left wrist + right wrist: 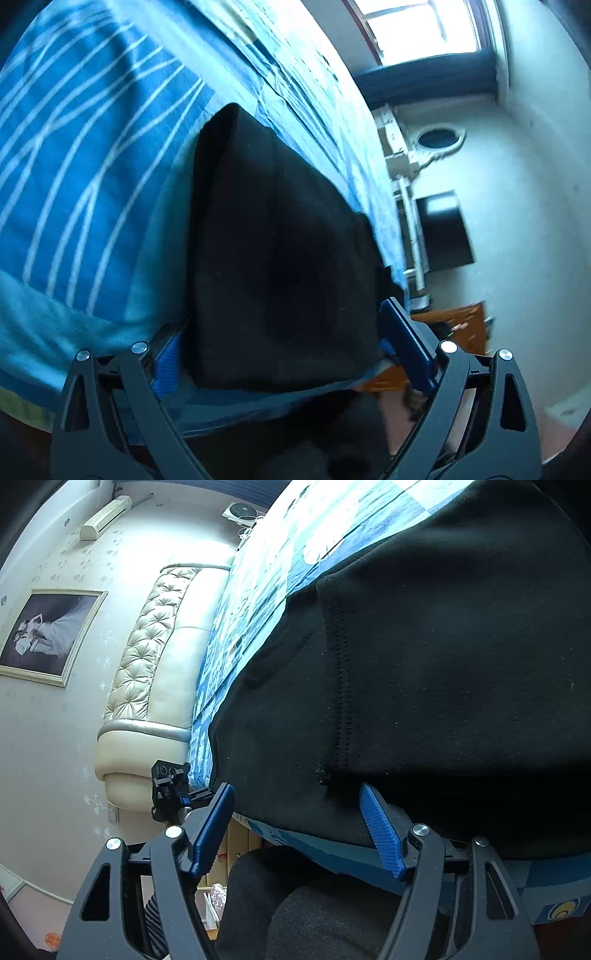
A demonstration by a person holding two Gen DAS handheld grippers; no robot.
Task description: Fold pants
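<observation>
Black pants (280,251) lie folded into a thick block at the near edge of the bed (74,177), on a blue bedspread with pale stripes. Left gripper (288,350): jaws released, spread wide to either side of the block's near end, pads not pressing. Right gripper (299,823): jaws released too, blue ribbed fingers (380,830) at the fabric's hanging edge, nothing clamped. Fleecy matte cloth, stitched seam visible. Open floor beyond the bed edge; tufted cream headboard (147,672) to the side.
</observation>
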